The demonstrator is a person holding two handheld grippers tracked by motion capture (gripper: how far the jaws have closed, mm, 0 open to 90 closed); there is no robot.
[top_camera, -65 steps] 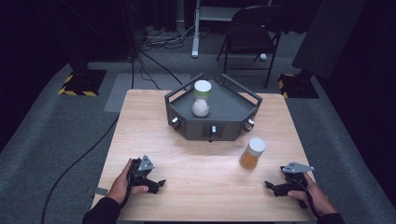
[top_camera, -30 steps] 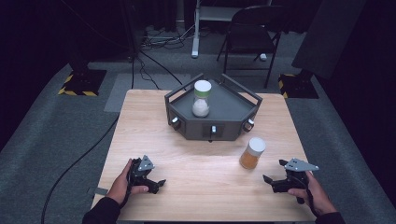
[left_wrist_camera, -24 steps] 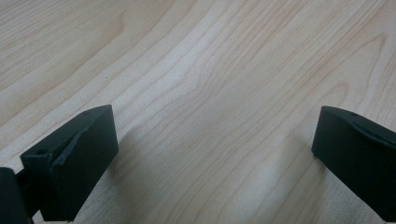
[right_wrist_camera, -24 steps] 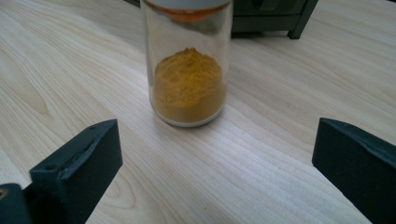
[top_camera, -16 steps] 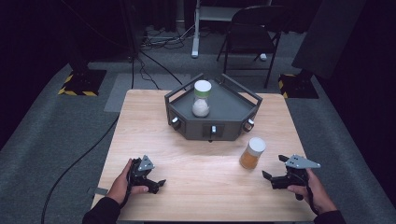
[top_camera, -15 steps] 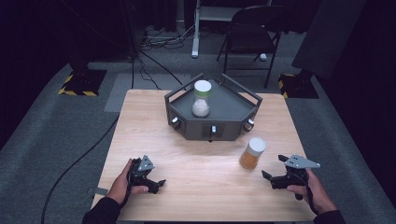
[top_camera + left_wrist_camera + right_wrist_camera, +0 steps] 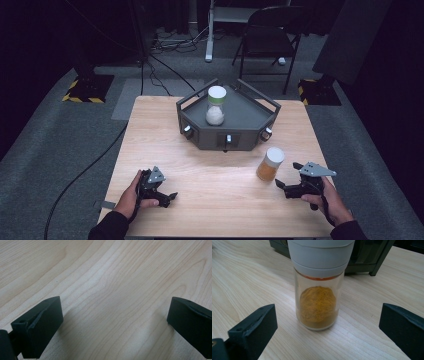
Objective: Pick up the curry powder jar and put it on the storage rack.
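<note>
High view: right gripper (image 7: 286, 187) is pointing at the orange-powder spice jar (image 7: 270, 164) standing on the bench (image 7: 220, 200) w/ jaws open; left gripper (image 7: 169, 197) is resting apart.
Count: 2 jars, 1 tray (image 7: 250, 117) holding the white-powder jar (image 7: 215, 105).
Left gripper view: jaws are gaping over bare wood.
Right gripper view: jar (image 7: 319, 290) is sitting centred btwn jaws, untouched; best closing level on the glass, below the cap.

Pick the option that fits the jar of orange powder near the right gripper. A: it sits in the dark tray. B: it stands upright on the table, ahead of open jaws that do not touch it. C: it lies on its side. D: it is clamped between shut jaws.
B: the jar of orange powder stands upright on the table, and the right gripper has its jaws spread wide, short of the glass.
</note>
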